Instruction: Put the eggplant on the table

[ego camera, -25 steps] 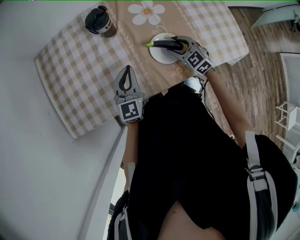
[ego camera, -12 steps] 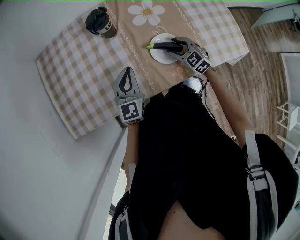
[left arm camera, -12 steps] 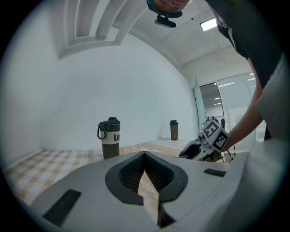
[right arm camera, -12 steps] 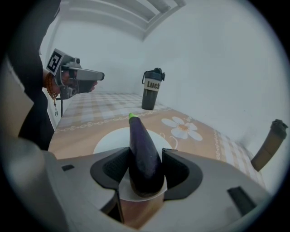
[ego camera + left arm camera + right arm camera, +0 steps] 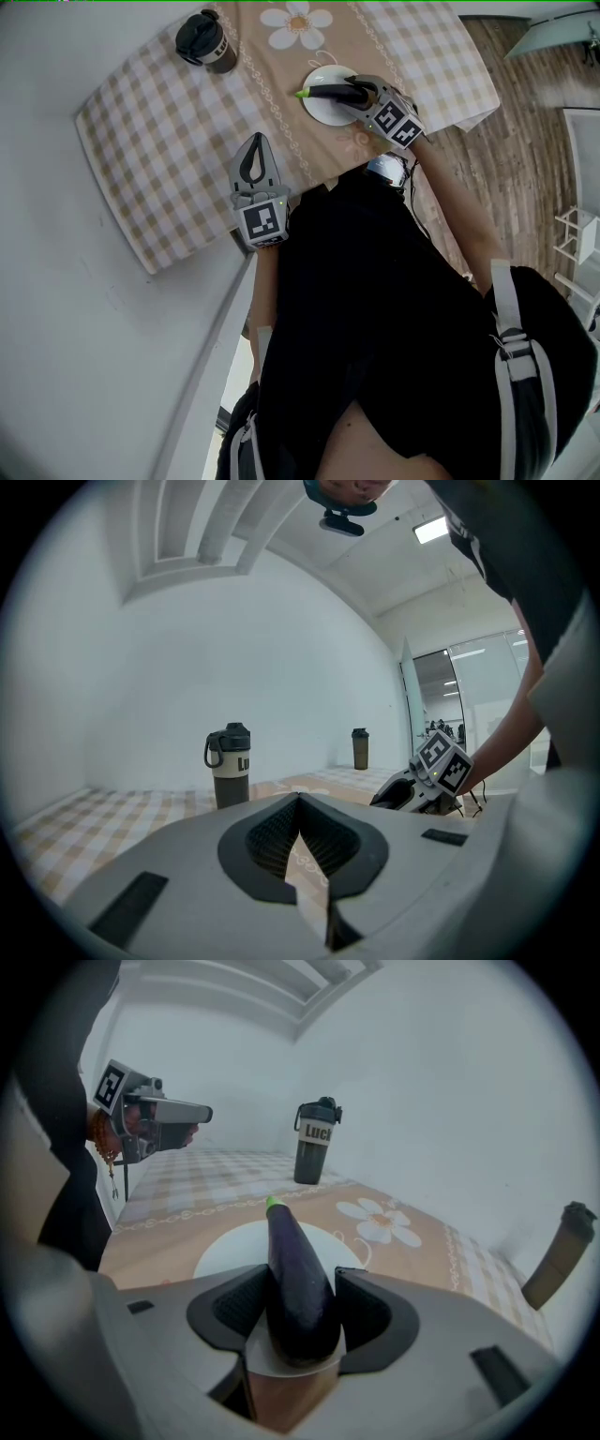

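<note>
Eggplant (image 5: 298,1279), dark purple and green-tipped, pinched between the right gripper (image 5: 300,1321) jaws. Round white ceramic plate (image 5: 225,1246) directly beneath; contact unclear. Left gripper (image 5: 300,827) pressed together, empty.

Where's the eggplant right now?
Head view, right side: the eggplant is clamped in the right gripper, held over the white plate, green tip pointing left.

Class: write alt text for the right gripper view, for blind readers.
The right gripper is shut on a purple eggplant over a white plate. Behind, a dark bottle stands on the checked tablecloth; the left gripper shows at left.
</note>
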### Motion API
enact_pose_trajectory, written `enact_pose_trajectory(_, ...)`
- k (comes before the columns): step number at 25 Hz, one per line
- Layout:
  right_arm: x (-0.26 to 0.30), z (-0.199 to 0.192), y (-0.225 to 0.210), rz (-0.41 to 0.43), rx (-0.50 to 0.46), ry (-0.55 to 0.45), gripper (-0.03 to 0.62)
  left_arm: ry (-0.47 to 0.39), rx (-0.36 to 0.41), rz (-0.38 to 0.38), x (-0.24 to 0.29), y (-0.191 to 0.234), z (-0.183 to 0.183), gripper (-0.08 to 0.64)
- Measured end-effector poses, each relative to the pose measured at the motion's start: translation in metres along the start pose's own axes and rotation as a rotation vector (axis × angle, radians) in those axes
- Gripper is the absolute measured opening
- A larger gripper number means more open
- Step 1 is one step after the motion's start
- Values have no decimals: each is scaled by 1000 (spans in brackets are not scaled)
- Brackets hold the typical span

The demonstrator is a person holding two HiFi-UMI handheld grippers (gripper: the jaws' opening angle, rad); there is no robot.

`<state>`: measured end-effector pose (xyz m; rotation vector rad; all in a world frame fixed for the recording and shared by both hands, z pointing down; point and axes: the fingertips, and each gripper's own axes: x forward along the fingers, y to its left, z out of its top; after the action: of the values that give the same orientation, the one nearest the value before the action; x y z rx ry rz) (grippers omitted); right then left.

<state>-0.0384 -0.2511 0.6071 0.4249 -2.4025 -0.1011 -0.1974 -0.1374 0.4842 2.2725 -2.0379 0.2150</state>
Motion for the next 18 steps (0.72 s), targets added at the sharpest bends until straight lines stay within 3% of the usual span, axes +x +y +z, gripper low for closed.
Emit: enact_pose_trajectory(18,-8,13,-1,-15,33,-54,242,1,-5,5,-6,4,-6,9)
